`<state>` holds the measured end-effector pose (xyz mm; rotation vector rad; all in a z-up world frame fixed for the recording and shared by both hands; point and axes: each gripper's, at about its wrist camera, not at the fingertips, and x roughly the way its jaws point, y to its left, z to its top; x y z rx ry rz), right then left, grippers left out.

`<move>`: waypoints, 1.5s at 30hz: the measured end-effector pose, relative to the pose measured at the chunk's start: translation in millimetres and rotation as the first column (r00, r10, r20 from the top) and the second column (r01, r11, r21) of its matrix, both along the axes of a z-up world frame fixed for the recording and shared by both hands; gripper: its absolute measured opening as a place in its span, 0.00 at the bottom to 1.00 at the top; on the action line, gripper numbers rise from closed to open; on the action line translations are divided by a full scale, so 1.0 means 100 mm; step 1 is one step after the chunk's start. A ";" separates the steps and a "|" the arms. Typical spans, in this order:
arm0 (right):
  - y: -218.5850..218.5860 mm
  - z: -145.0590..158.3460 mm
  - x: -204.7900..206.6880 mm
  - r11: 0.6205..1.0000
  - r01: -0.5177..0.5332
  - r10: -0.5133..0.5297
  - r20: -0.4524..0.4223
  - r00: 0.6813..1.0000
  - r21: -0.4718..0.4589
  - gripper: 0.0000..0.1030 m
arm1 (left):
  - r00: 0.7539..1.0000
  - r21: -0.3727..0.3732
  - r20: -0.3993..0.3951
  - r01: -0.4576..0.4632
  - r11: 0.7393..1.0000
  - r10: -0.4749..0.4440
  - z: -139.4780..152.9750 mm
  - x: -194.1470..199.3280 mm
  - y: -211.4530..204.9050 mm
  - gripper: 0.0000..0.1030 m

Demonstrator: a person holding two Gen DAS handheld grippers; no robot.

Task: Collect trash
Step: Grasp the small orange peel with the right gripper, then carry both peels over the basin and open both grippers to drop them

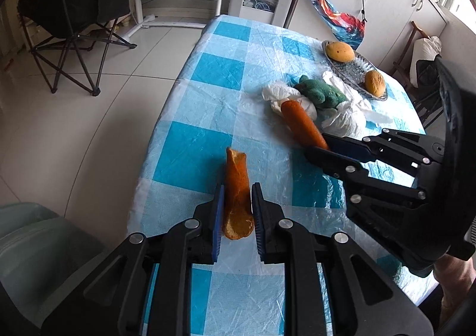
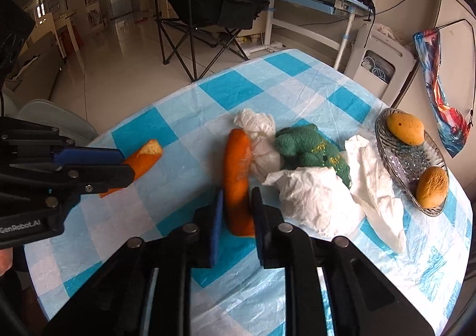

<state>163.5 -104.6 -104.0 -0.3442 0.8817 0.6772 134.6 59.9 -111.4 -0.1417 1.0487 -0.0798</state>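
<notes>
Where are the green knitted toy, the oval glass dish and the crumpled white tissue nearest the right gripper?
Green knitted toy (image 2: 309,145): right wrist view, middle of its body.
Oval glass dish (image 2: 413,163): right wrist view, bare patterned bottom.
Crumpled white tissue (image 2: 315,196): right wrist view, centre of the wad.

Checked tbl (image 2: 291,83): peels (image 2: 238,175), tissues (image 2: 315,196), dish (image 2: 386,128).
</notes>
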 end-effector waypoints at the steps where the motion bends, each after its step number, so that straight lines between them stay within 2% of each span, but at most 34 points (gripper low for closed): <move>1: -0.03 0.02 -0.03 1.000 0.001 -0.001 -0.005 1.000 0.008 0.15 | 1.000 0.006 -0.001 0.008 1.000 -0.008 -0.01 -0.01 -0.02 0.16; 6: -0.28 0.21 -0.17 0.993 0.034 -0.028 -0.052 0.998 0.114 0.15 | 0.999 0.009 0.023 0.030 1.000 -0.030 0.04 -0.10 -0.09 0.15; 11: -0.54 0.38 -0.40 0.971 0.080 -0.060 -0.095 0.994 0.226 0.15 | 0.995 -0.039 0.095 0.046 0.998 -0.042 0.21 -0.28 -0.14 0.14; 15: -0.65 0.48 -0.65 0.959 0.099 -0.074 -0.102 0.992 0.266 0.15 | 0.986 -0.097 0.153 0.080 0.992 -0.065 0.33 -0.49 -0.22 0.14; 21: -0.81 0.52 -1.13 0.954 0.121 -0.096 -0.100 0.990 0.276 0.15 | 0.973 -0.101 0.202 0.136 0.986 -0.114 0.42 -0.94 -0.38 0.14; 25: -0.95 0.47 -1.56 0.937 0.167 -0.138 -0.115 0.984 0.306 0.15 | 0.960 -0.080 0.240 0.170 0.982 -0.147 0.45 -1.33 -0.48 0.14; 30: -1.11 0.32 -2.07 0.903 0.248 -0.195 -0.179 0.964 0.350 0.15 | 0.968 -0.123 0.209 0.167 0.978 -0.139 0.30 -1.78 -0.54 0.14; 37: -1.15 0.22 -2.44 0.882 0.299 -0.221 -0.240 0.945 0.365 0.15 | 0.963 -0.099 0.199 0.206 0.974 -0.183 0.22 -2.22 -0.67 0.14; 40: -1.20 0.10 -2.56 0.867 0.336 -0.237 -0.288 0.928 0.368 0.15 | 0.962 -0.097 0.192 0.216 0.972 -0.194 0.19 -2.34 -0.69 0.14; 43: -1.24 -0.04 -2.60 0.862 0.374 -0.258 -0.339 0.905 0.343 0.16 | 0.960 -0.088 0.188 0.229 0.969 -0.210 0.18 -2.41 -0.74 0.14; 45: -1.21 -0.08 -2.59 0.869 0.377 -0.263 -0.347 0.900 0.320 0.18 | 0.958 -0.089 0.186 0.236 0.968 -0.217 0.17 -2.43 -0.76 0.14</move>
